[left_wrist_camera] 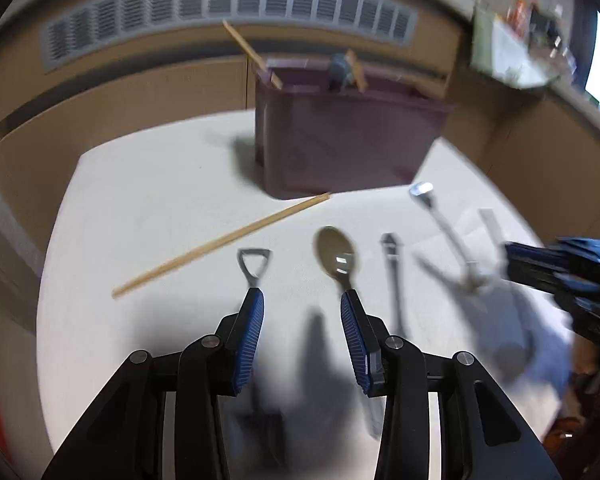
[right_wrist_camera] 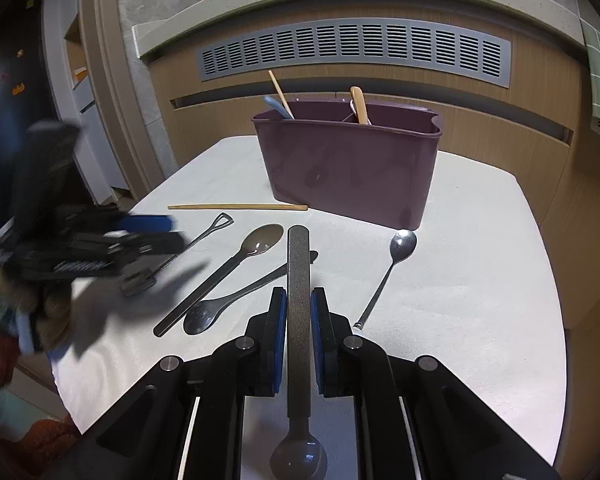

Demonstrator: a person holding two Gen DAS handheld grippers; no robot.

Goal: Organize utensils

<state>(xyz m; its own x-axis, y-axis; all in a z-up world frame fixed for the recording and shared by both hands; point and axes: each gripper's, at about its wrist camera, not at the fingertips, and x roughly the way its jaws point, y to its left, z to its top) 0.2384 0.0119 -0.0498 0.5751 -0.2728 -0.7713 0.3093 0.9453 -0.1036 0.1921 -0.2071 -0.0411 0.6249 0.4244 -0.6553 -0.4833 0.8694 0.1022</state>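
Note:
My left gripper (left_wrist_camera: 302, 300) is open with nothing between its blue pads, low over the white table. It hangs between a shovel-handled utensil (left_wrist_camera: 254, 264) and a brown spoon (left_wrist_camera: 336, 256). A dark spoon (left_wrist_camera: 392, 264), a silver spoon (left_wrist_camera: 422, 192) and a wooden chopstick (left_wrist_camera: 220, 244) also lie there. My right gripper (right_wrist_camera: 298, 296) is shut on a grey flat-handled spoon (right_wrist_camera: 298, 264), its handle pointing forward and its bowl near the camera. The purple utensil caddy (right_wrist_camera: 348, 168) stands behind, with a chopstick and several utensils in it. In the right wrist view the left gripper (right_wrist_camera: 160, 234) shows blurred at the left.
The table (left_wrist_camera: 140, 208) has a white cloth and rounded edges. Wooden cabinets with a grey vent grille (right_wrist_camera: 356, 52) stand close behind the caddy. A hand and a red sleeve (right_wrist_camera: 4, 344) are at the left edge. The right gripper (left_wrist_camera: 516, 258) enters the left wrist view from the right.

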